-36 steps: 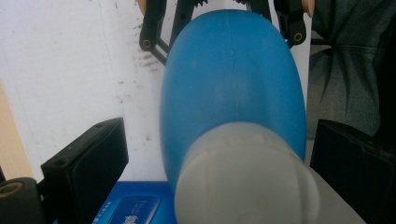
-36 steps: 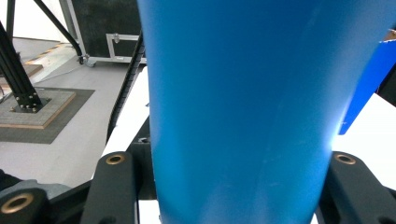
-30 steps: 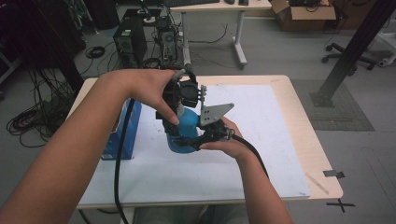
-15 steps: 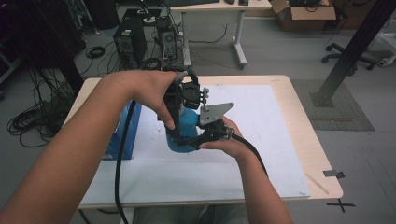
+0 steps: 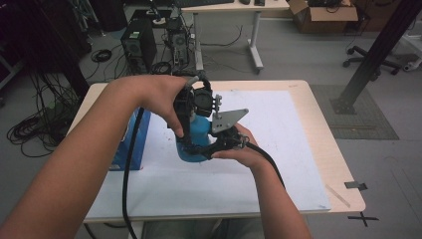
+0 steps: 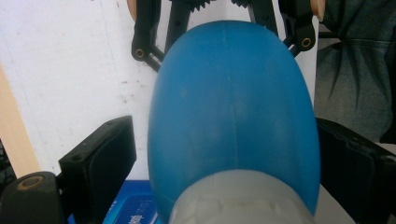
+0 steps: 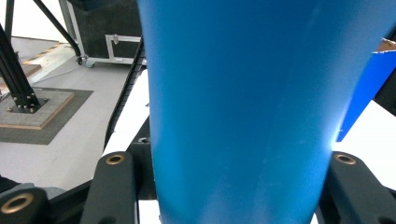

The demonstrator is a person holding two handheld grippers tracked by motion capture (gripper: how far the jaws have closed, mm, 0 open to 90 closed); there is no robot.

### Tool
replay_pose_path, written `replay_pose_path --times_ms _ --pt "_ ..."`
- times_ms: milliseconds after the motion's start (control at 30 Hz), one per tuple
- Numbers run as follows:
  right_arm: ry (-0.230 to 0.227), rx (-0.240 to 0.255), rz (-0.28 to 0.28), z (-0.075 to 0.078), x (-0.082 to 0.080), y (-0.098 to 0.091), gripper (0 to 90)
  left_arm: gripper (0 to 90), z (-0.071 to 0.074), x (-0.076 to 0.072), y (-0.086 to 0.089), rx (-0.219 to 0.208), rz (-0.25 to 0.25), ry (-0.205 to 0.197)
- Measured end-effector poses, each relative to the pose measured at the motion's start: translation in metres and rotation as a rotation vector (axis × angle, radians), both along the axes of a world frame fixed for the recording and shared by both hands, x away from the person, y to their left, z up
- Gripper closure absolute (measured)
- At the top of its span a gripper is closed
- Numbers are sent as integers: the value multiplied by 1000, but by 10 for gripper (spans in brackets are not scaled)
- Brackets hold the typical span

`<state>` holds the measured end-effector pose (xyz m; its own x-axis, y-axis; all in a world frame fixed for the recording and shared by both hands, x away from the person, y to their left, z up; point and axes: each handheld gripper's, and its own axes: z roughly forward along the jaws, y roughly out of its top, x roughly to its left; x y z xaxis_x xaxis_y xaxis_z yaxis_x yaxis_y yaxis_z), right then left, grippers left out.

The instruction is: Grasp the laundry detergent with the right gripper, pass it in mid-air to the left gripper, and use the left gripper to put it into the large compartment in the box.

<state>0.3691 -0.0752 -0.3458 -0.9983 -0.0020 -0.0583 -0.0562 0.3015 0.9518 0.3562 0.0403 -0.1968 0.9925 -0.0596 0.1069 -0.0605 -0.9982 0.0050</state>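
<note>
My right gripper (image 5: 199, 147) clamps the blue bottle (image 5: 195, 142) low on its body, upright above the desk (image 5: 298, 164). Left gripper (image 5: 195, 107) fingers, just closing, straddle its grey cap (image 6: 238, 198), not yet pinching. Smooth plastic, light, probably slippery: grip the cap.

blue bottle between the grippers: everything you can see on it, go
The blue bottle is smooth, matte, plastic-looking, with a rounded shoulder and a pale grey cap. It stands roughly upright over the white sheet, beside a blue box. The right gripper clamps its body from the side. The left gripper straddles the top from above; its jaws have just been closing, with a gap showing beside one pad.
</note>
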Motion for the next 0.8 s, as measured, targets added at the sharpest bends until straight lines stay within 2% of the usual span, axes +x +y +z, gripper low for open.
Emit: replay_pose_path --times_ms 800 --pt "-4 -4 0 0 0 2 450 223 0 -2 0 13 -7 8"
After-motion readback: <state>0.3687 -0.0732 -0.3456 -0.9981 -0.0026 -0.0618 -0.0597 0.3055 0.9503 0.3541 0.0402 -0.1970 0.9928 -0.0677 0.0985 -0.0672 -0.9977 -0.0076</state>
